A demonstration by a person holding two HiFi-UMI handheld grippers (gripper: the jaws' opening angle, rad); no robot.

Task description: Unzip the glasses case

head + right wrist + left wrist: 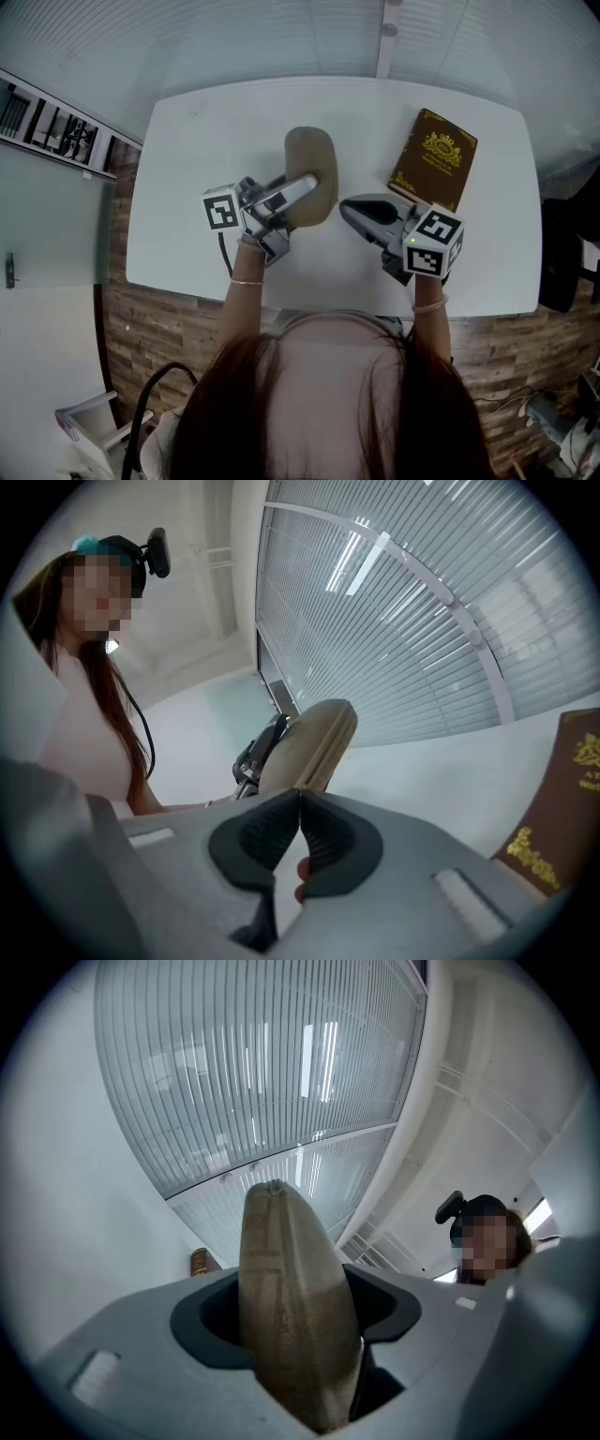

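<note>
A tan fabric glasses case lies in the middle of the white table. My left gripper is shut on the case's near end. In the left gripper view the case stands on edge between the wide-set jaws of the left gripper, and the grey pads press both of its sides. My right gripper is just right of the case, pointing at it, with its jaws shut. In the right gripper view the right gripper has its pads together with nothing between them, and the case is just beyond them.
A brown book with gold print lies at the table's back right, right of the right gripper; its edge shows as the book. The person's arms come in over the table's near edge. Glass walls with blinds stand behind the table.
</note>
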